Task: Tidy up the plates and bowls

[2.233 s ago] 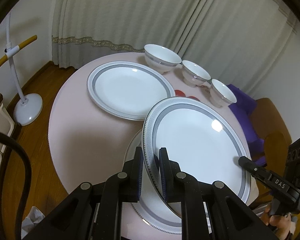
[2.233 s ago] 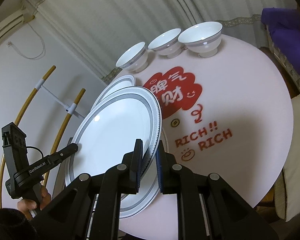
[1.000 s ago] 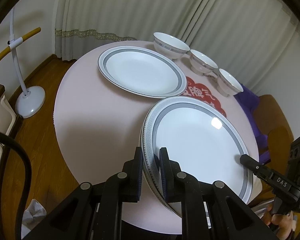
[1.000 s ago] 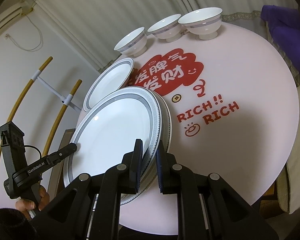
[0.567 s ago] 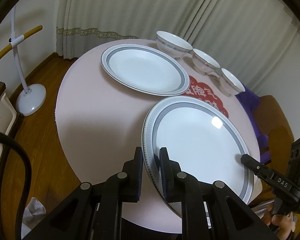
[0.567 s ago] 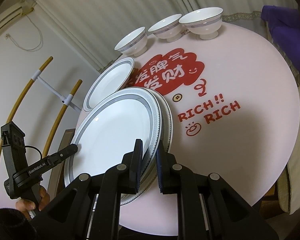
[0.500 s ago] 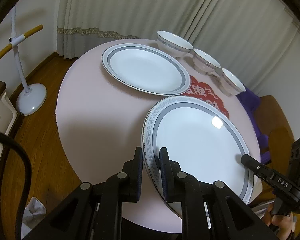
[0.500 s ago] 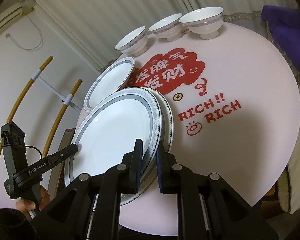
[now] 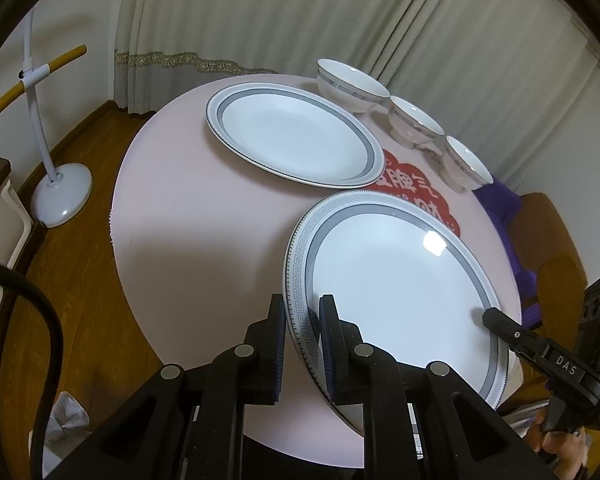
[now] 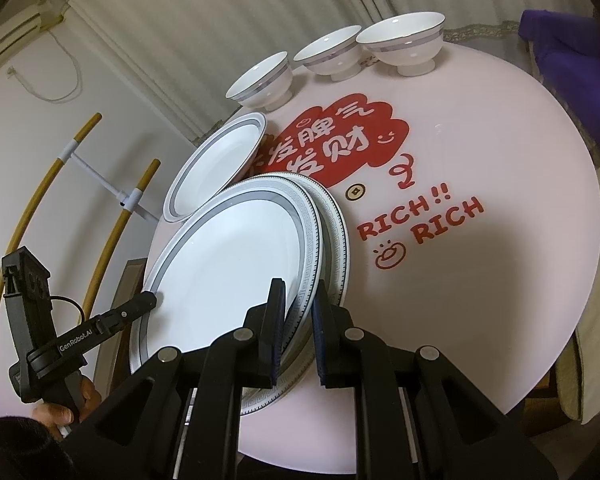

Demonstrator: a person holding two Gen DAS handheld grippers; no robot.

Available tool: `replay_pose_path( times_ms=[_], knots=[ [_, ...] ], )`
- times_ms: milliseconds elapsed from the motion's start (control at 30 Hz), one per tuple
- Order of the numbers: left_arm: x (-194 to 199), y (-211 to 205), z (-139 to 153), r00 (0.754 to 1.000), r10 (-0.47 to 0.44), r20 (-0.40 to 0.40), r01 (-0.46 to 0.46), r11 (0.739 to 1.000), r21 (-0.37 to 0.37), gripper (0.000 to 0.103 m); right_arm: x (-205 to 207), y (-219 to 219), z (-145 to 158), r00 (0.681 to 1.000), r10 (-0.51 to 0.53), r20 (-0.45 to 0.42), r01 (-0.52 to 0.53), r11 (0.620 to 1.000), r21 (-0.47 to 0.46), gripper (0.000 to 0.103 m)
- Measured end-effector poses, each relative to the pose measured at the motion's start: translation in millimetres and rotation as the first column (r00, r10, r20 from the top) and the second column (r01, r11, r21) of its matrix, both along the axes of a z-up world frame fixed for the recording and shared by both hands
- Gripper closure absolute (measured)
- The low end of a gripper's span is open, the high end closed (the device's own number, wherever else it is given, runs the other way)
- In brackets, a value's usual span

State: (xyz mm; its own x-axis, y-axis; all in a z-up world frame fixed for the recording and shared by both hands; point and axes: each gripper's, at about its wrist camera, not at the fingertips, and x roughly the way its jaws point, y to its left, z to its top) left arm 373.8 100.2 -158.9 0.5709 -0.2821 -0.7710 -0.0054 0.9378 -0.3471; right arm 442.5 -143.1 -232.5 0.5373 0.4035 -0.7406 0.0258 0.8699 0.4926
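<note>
Gripping white grey-banded ceramic plate (image 9: pixel 396 280) by opposite rims: left gripper (image 9: pixel 303 334) and right gripper (image 10: pixel 298 320) both clamped tight, above matching plate (image 10: pixel 336 232).

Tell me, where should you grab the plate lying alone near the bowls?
Probably by the lone plate's thin raised rim, one finger above and one below, coming from its open side away from the bowls, since it lies flat on the table.

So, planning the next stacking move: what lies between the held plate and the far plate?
Bare pink tabletop separates held plate from far plate in the left wrist view.
</note>
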Motion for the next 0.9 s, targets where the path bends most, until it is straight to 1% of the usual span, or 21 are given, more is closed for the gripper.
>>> replay_pose_path(
  times_ms=[433, 700, 900],
  knots=[
    [-4.5, 1.3, -5.6, 1.000, 0.014, 0.017, -0.014, 1.000, -0.022, 0.091, -5.1, 2.2, -0.5, 0.999, -0.036, 0.036, 0.036, 0.999, -0.005, 0.088],
    [-7.1, 0.7, -8.8, 0.999, 0.030, 0.028, -0.029, 0.999, -0.029, 0.090, -8.4, 5.7, 1.1, 0.997, -0.053, 0.062, 0.056, 0.998, -0.035, 0.088],
    [-7.1, -0.2, -8.9, 0.999, 0.032, 0.016, -0.032, 0.999, -0.030, 0.090, -9.3, 5.5, 2.0, 0.996, -0.061, 0.063, 0.064, 0.997, -0.036, 0.088]
  ],
)
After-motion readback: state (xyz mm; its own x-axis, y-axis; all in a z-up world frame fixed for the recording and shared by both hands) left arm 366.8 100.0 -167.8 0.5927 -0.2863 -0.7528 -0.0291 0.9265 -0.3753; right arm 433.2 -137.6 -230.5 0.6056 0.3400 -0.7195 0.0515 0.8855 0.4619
